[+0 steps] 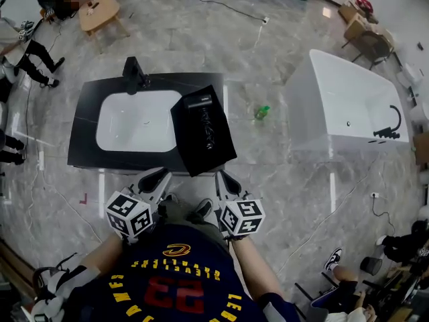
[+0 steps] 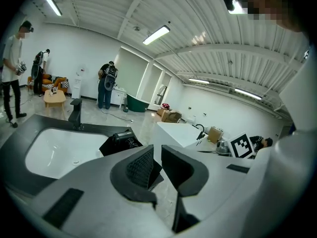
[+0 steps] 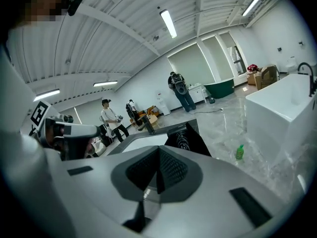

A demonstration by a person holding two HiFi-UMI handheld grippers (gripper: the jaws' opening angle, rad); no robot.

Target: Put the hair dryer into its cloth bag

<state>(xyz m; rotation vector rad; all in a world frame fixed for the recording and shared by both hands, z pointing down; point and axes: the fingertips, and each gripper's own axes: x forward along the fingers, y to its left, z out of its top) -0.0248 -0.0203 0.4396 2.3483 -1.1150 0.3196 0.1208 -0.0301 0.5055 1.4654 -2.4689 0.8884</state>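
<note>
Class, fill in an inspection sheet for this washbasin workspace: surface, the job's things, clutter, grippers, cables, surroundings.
Surface: black counter with a white sink and a black faucet.
Job's things: cloth bag lies on the counter's right end, with one corner past the near edge; hair dryer lies on top of it, apparently not yet inside.
Clutter: nothing seen on the counter; green bottle on the floor to the right.
Grippers: left gripper open, empty; right gripper shut, empty; both short of the counter.
Cables: floor cable beyond the counter.
Surroundings: white bathtub at right; wooden table and people farther off.
</note>
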